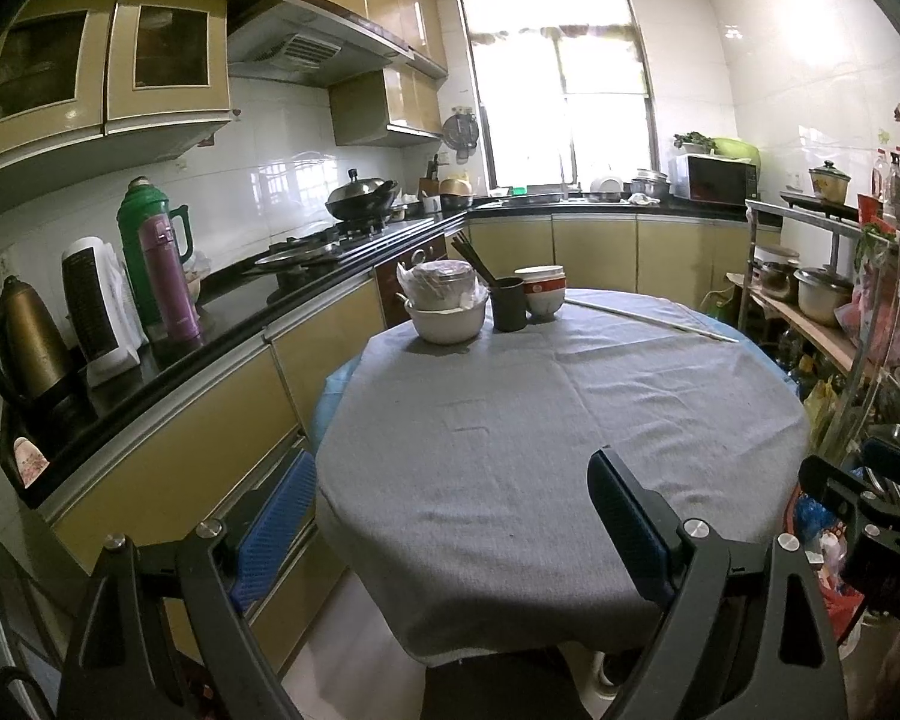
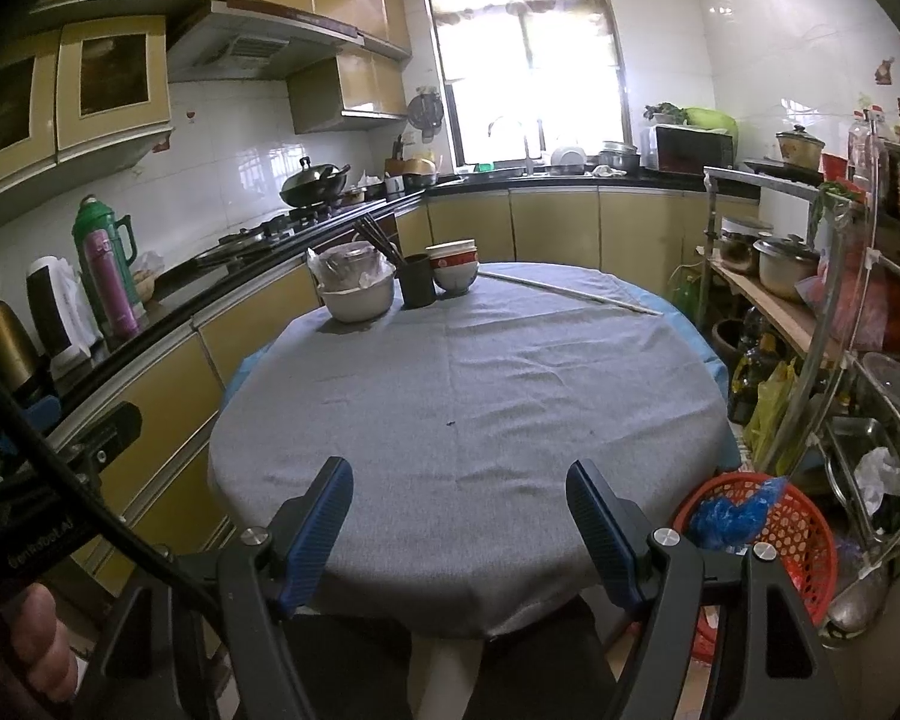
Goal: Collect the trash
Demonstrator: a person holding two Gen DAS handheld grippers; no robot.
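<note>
Both my grippers, left gripper point(image 1: 450, 534) and right gripper point(image 2: 459, 531), gape empty over the table point(image 2: 480, 396); one red basket point(image 2: 768, 534) shows, half cut off, contents unclear.

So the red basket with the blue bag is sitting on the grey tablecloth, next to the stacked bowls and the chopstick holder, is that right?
Not quite. The red basket with the blue bag is down beside the table, below its near right edge, not on the grey tablecloth. The right wrist view shows it. The stacked bowls and chopstick holder do stand together at the far side.
</note>
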